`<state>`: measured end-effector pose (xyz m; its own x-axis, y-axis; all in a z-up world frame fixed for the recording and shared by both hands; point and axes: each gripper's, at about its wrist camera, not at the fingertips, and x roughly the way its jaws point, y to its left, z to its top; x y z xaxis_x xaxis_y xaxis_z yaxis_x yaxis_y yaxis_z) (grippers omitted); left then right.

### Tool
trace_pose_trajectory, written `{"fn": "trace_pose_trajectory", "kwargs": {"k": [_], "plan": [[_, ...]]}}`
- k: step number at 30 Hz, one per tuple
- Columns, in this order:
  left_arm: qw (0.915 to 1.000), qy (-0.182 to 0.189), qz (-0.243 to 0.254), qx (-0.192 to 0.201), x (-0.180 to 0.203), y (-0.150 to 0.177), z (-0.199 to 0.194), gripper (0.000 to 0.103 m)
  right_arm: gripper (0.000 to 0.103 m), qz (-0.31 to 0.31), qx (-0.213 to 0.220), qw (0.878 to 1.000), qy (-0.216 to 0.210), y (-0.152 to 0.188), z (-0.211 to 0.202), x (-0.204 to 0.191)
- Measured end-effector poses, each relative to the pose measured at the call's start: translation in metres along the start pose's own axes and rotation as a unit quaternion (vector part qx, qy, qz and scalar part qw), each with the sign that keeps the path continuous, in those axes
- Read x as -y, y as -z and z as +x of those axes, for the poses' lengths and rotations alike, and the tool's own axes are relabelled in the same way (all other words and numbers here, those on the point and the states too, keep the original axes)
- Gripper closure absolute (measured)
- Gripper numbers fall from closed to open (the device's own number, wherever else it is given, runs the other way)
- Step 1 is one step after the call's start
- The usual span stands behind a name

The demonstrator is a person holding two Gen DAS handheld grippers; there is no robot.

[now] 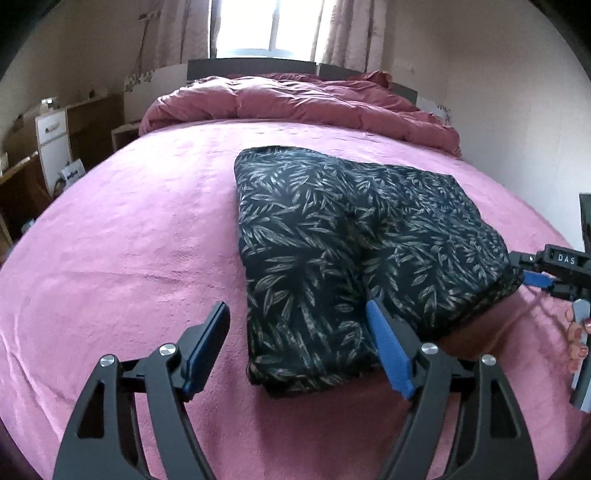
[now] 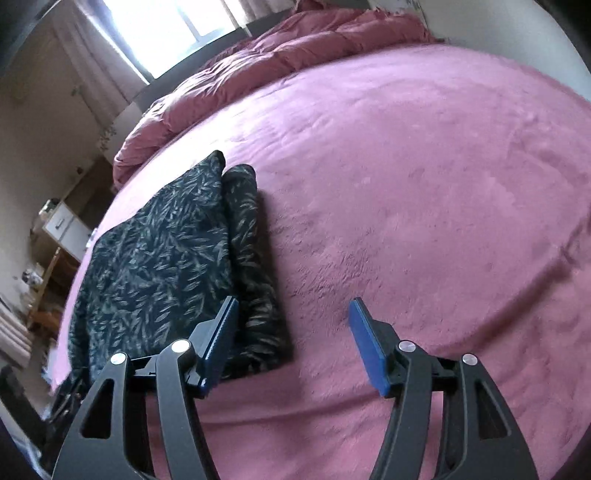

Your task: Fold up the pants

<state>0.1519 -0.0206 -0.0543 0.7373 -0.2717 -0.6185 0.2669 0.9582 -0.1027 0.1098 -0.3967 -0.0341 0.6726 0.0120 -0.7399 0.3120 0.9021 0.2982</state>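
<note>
**Operator:** Currently, where are the pants?

**Inspector:** The pants (image 1: 354,236), dark with a pale leaf print, lie folded into a compact stack on the pink bedspread (image 1: 140,221). The crumpled duvet (image 1: 295,99) sits well beyond them, toward the window (image 1: 266,26).

**Operator:** Left gripper status?

**Inspector:** The left gripper (image 1: 299,354) has its jaws spread wide. The near corner of the stack lies between them; neither blue pad presses the cloth.

**Operator:** Right gripper?

**Inspector:** In its own view, the right gripper (image 2: 295,347) has its jaws parted and clamps nothing. Its left finger overlaps the stack's near edge; bare bedspread fills the gap.

**Operator:** What does each view add?

**Inspector:** The left wrist view alone shows the right gripper from outside, at the stack's right corner, with the person's fingers (image 1: 576,339) on its handle. The right wrist view alone shows the stack's side, where a separate lower layer protrudes, plus a white drawer unit (image 2: 66,229) beside the bed. That view is slightly blurred.
</note>
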Motion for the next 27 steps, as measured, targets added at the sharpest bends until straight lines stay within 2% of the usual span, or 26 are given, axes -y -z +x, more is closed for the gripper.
{"fn": "trace_pose_trajectory", "kwargs": {"k": [4,5,6,7,10,15,17,20,27], "plan": [[0.9999,-0.005,-0.011,0.000,-0.002,0.002,-0.006,0.021,0.042,-0.002,0.008,1.000,0.015,0.002,-0.005,0.000],[0.9998,-0.008,-0.016,0.001,-0.003,0.003,-0.009,0.014,0.040,0.004,0.010,1.000,0.011,0.003,-0.009,0.002],[0.9995,-0.017,-0.026,0.003,-0.005,0.003,-0.014,0.003,0.039,0.008,0.012,1.000,0.009,0.005,-0.014,0.002],[0.9992,-0.021,-0.034,0.004,-0.007,0.005,-0.017,0.002,0.035,0.008,0.015,1.000,0.007,0.005,-0.018,0.002],[0.9989,-0.023,-0.040,-0.004,-0.005,0.012,-0.023,0.002,0.027,0.001,0.030,1.000,0.005,0.011,-0.033,-0.004],[0.9938,-0.109,-0.017,-0.014,0.012,0.022,-0.033,0.002,0.018,-0.046,0.028,0.999,0.000,0.035,-0.051,-0.026],[0.9908,-0.134,-0.013,-0.017,0.017,0.026,-0.037,0.002,0.010,-0.058,0.025,0.998,0.001,0.045,-0.056,-0.033],[0.9914,-0.130,-0.014,-0.005,0.024,0.033,-0.052,0.002,0.004,-0.084,0.032,0.996,0.012,0.063,-0.068,-0.046],[0.9923,-0.121,-0.029,-0.001,0.029,0.045,-0.081,0.002,0.004,-0.134,0.063,0.988,0.043,0.094,-0.090,-0.066]]}}
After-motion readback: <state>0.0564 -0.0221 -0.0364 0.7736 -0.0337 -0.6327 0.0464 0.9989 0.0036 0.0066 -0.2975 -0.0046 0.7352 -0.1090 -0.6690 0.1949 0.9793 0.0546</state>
